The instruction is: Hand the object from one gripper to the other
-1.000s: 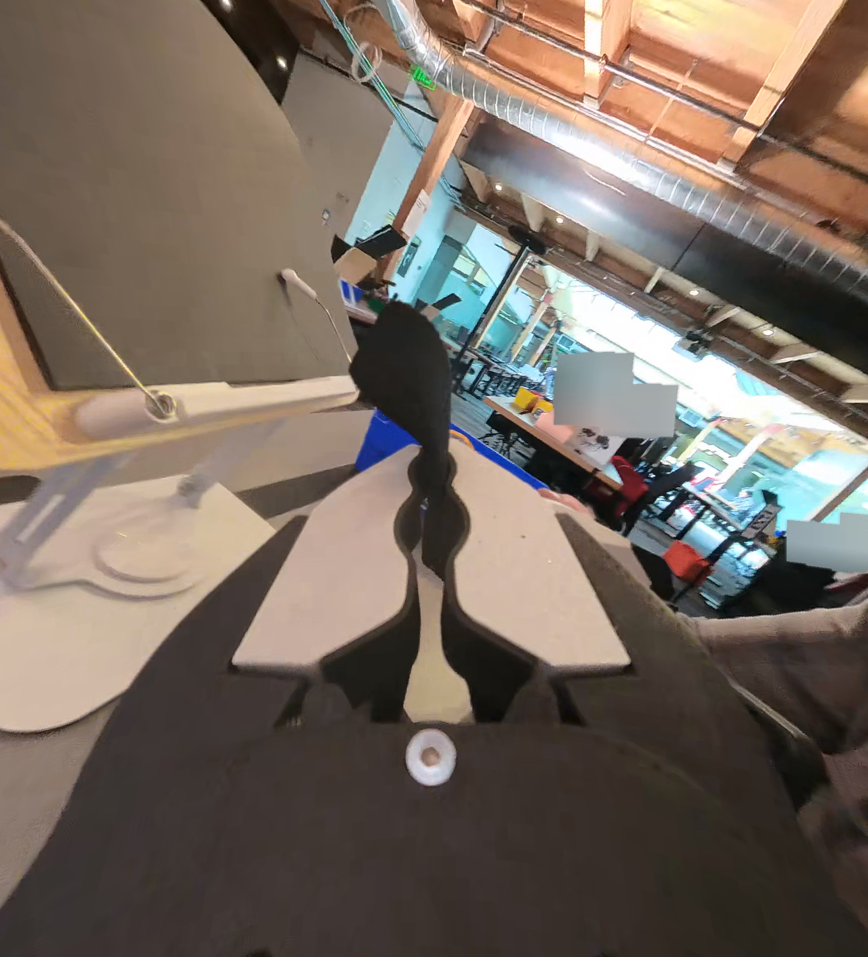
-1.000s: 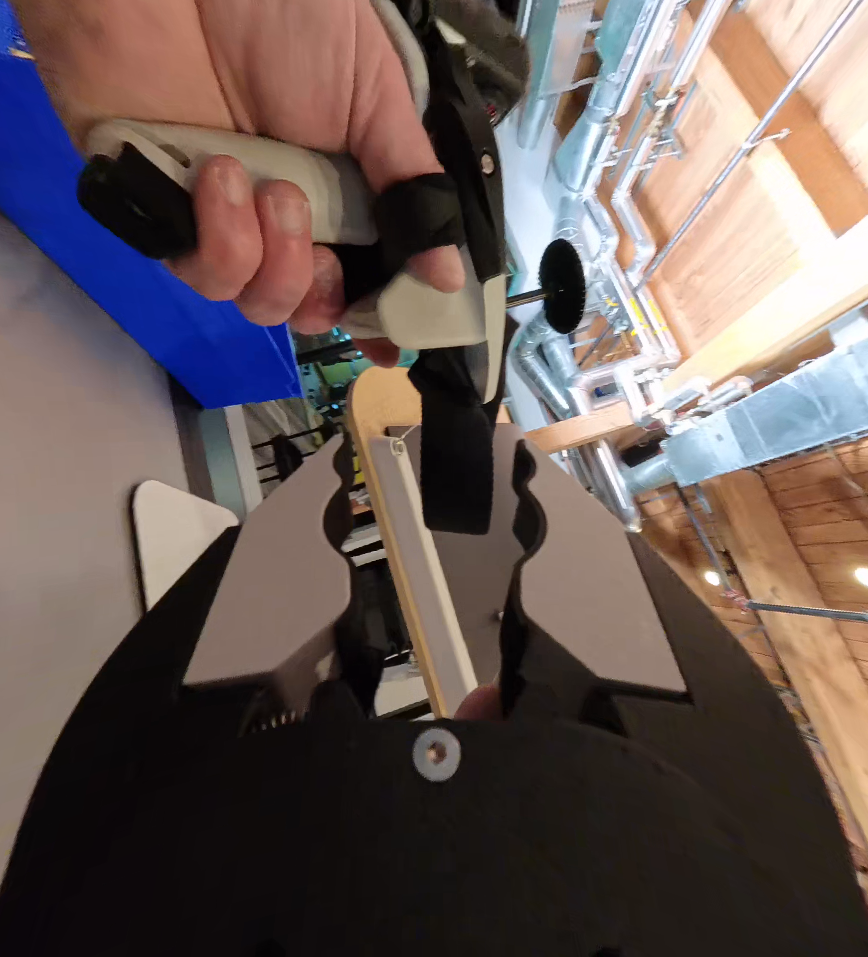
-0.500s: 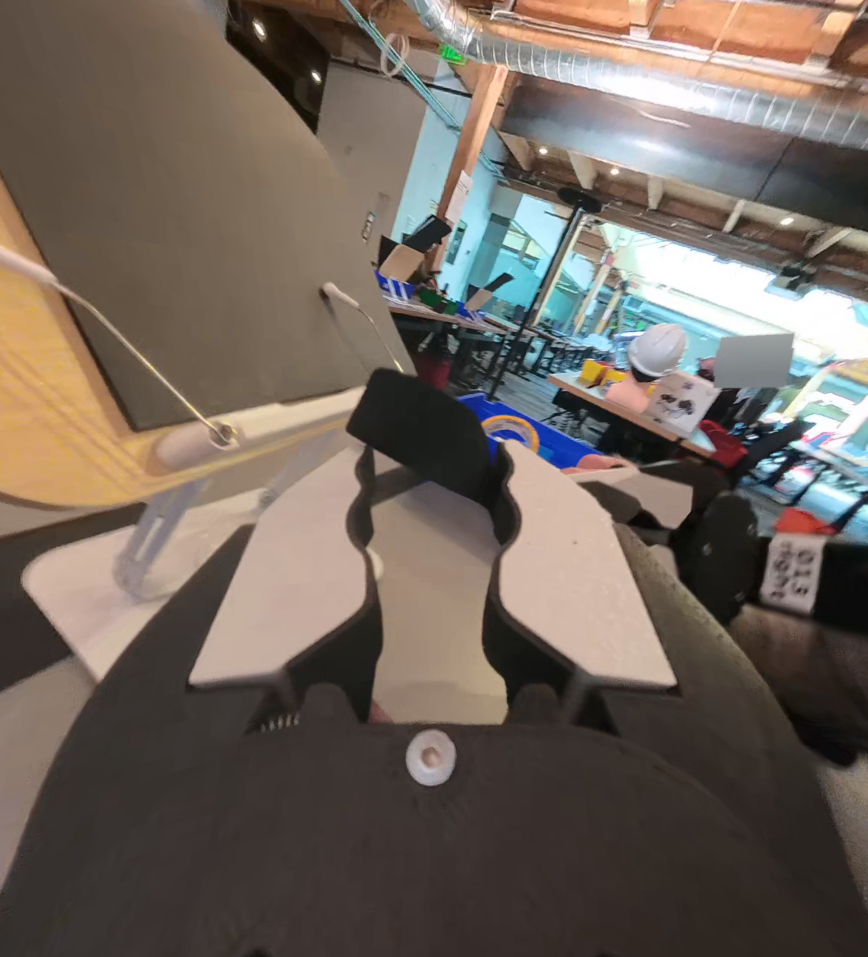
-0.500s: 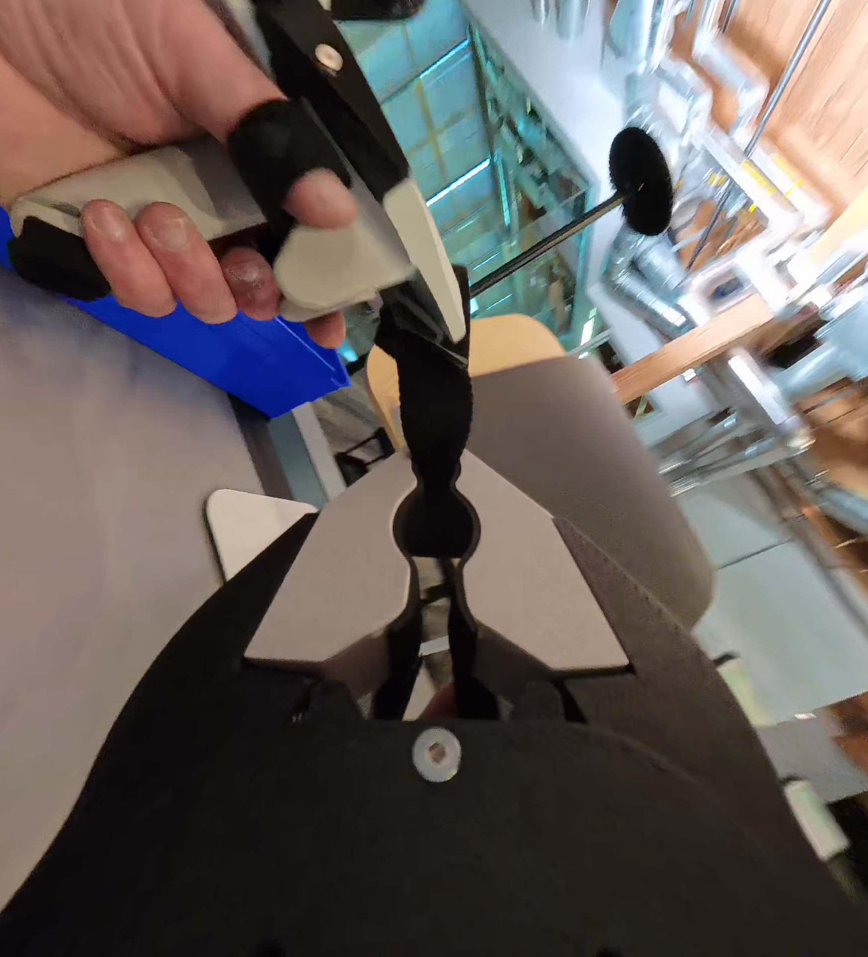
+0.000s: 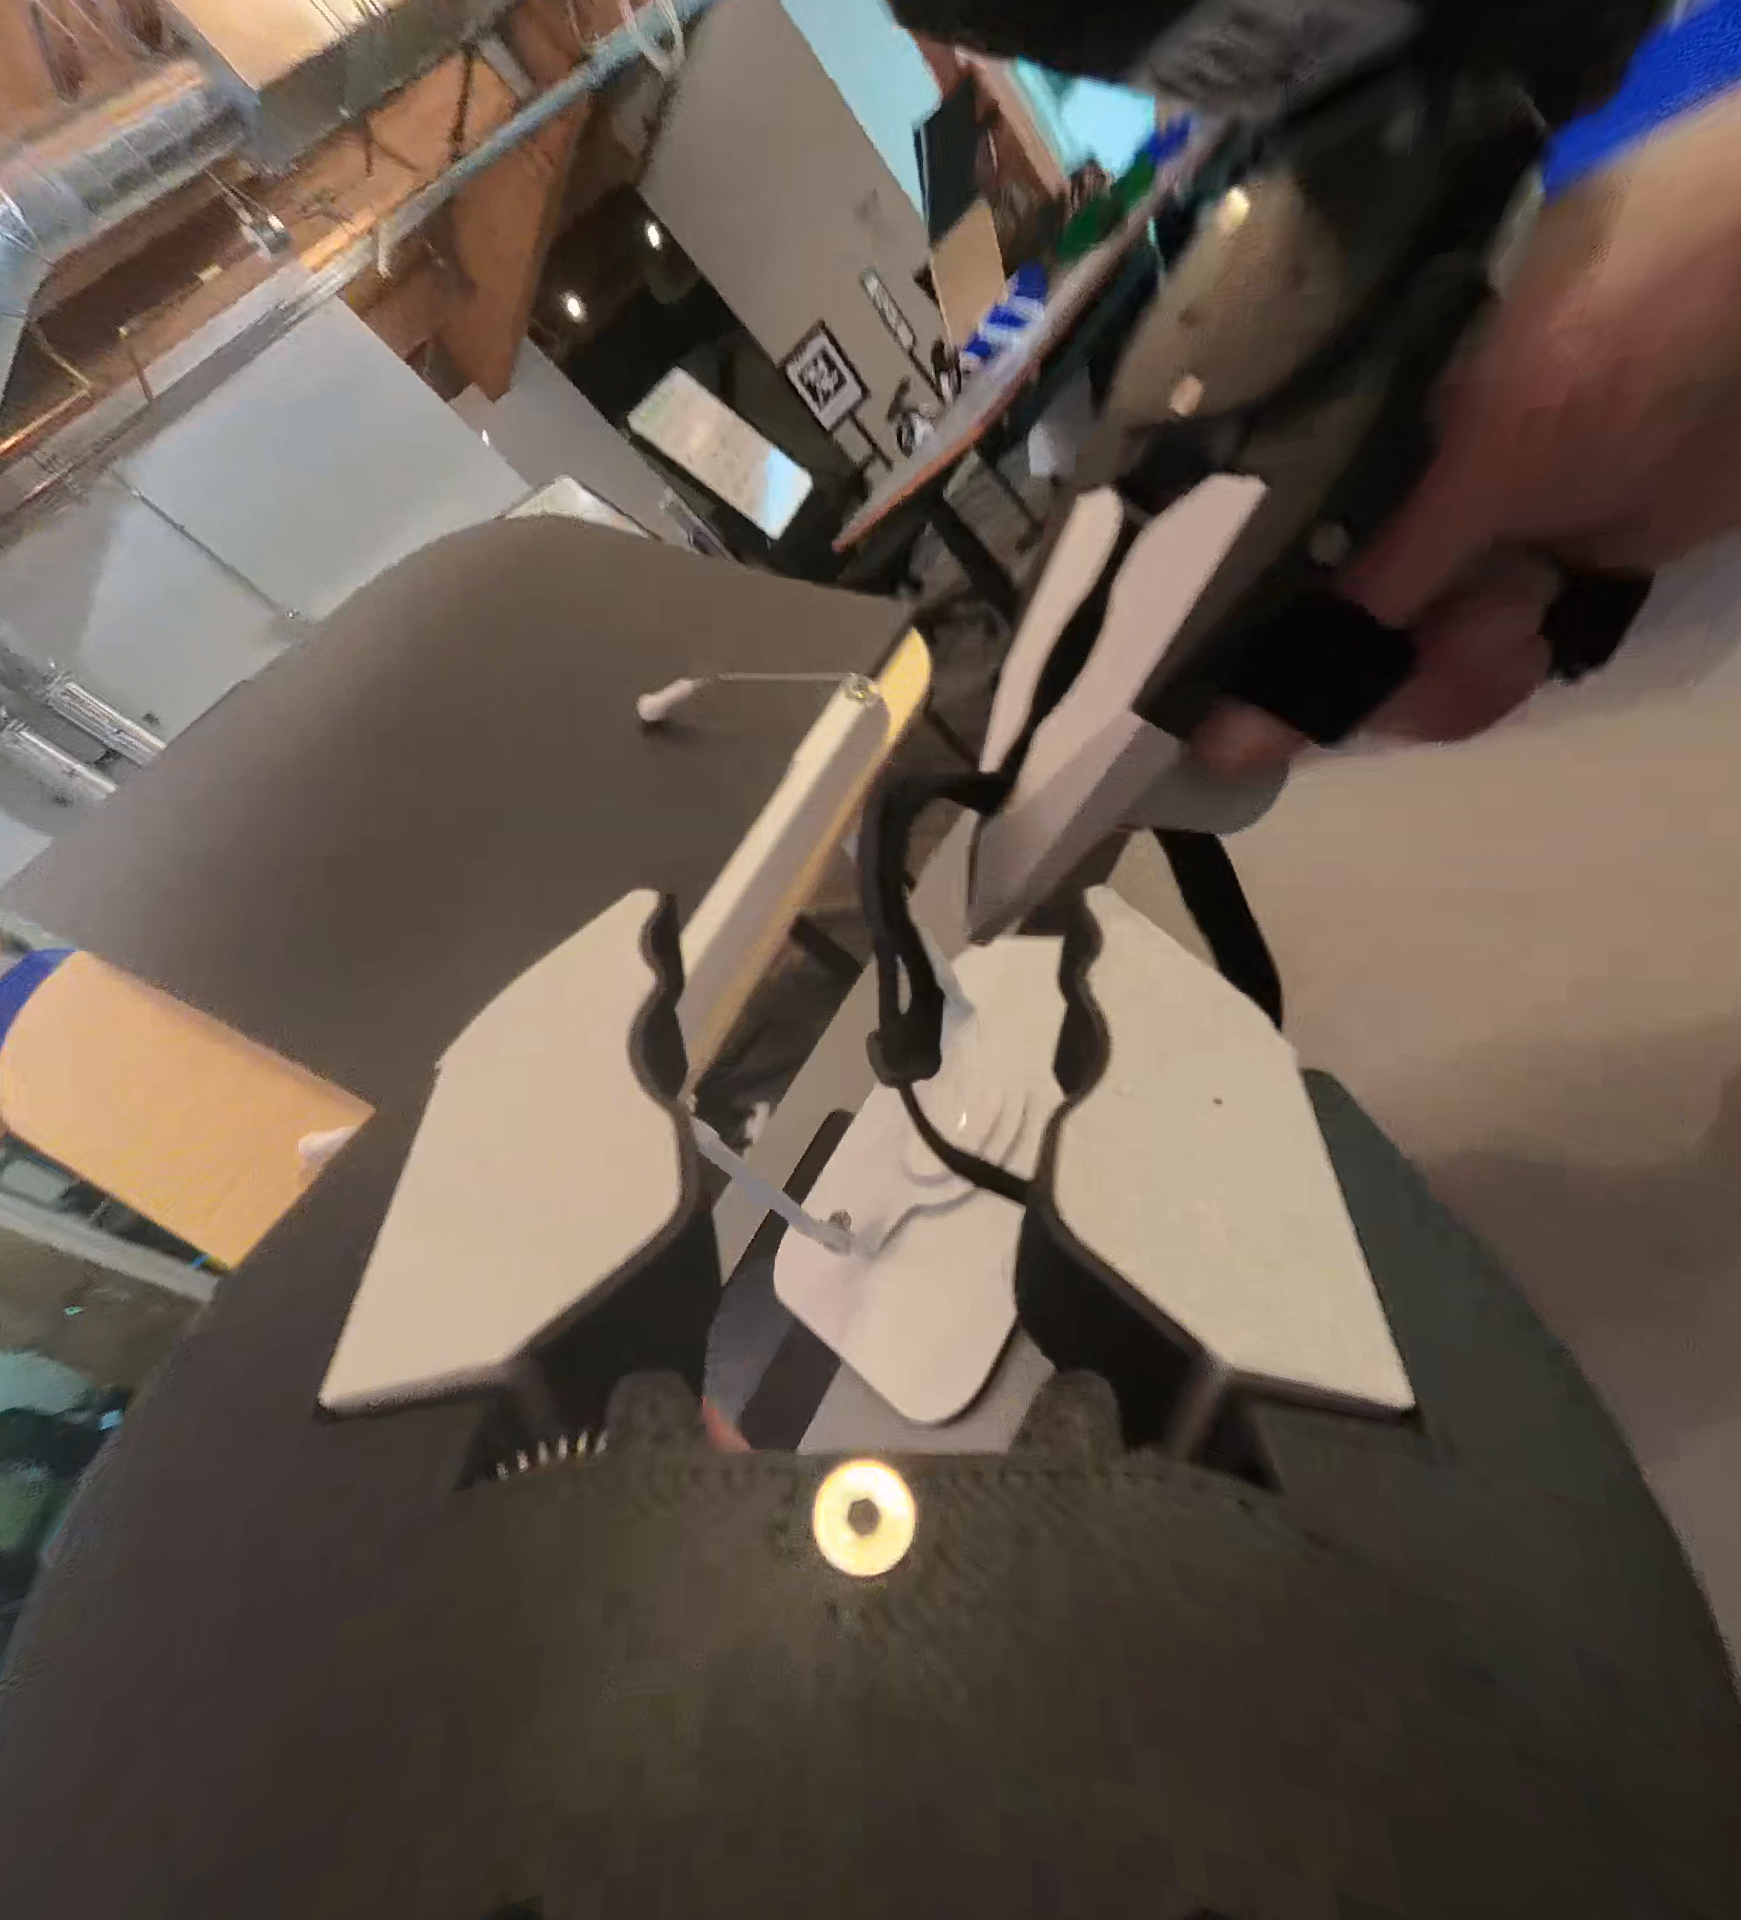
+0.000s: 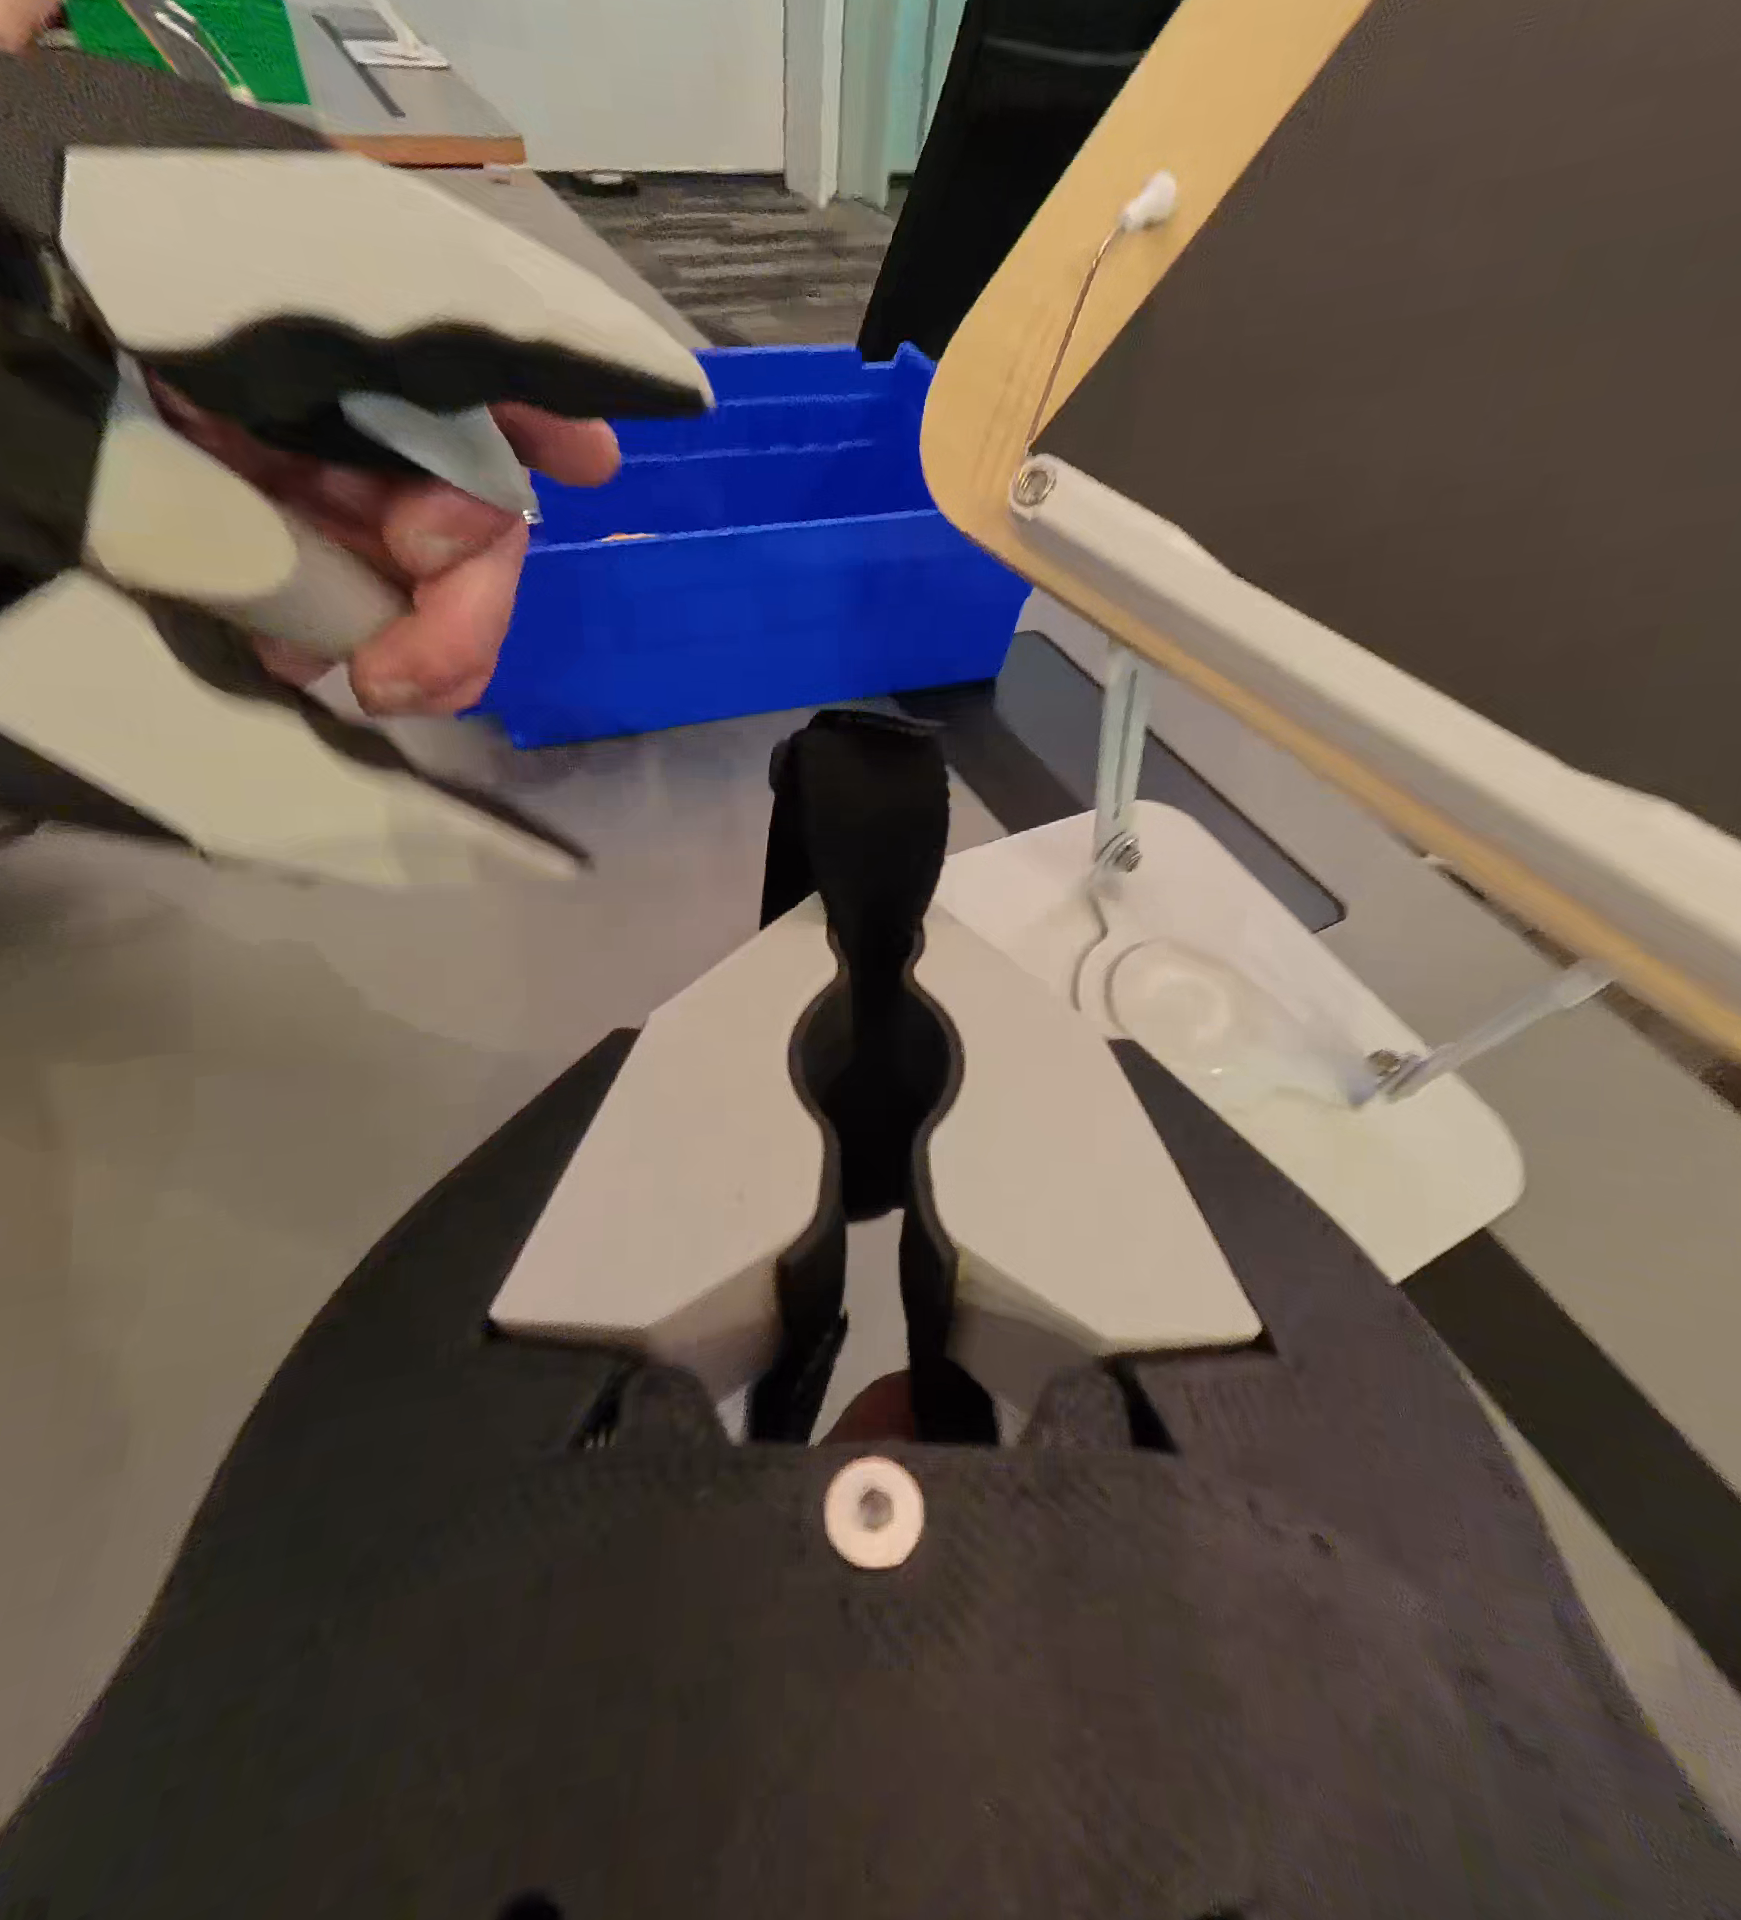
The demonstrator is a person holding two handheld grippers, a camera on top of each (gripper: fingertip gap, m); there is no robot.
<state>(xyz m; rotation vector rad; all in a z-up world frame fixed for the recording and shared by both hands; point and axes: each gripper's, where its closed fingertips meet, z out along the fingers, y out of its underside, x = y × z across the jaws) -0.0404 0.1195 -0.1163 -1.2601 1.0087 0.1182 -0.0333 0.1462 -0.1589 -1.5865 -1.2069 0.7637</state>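
Right gripper [image 6: 874,971] is closed down on the black strap [image 6: 871,831]: the webbing is pinched in the wavy channel between the jaws, with a folded end sticking out past the tips and two tails running back toward the gripper body. Left gripper [image 5: 871,997] is wide open with nothing clamped. In the left wrist view the strap [image 5: 897,935] hangs from the right gripper's tips and drapes down through the open gap, but I can't tell whether it touches either pad. In the right wrist view the left gripper sits up and to the left, well clear of the strap, jaws apart. So the strap is held by the right side only; judging by that, the transfer looks done. Handling guess: light, soft and floppy, with no stiffness along its length. It won't hold a pose, it sags under its own weight, and free ends swing. The woven surface should grip fine and isn't fragile. Best hold is flat across the doubled section near the fold, where it's thickest. Long axis runs along the right gripper's fingers, with the folded end pointing forward toward the blue bin [image 6: 741,582] beside the tilted board stand [image 6: 1261,997]; tails point back to the person's hand.
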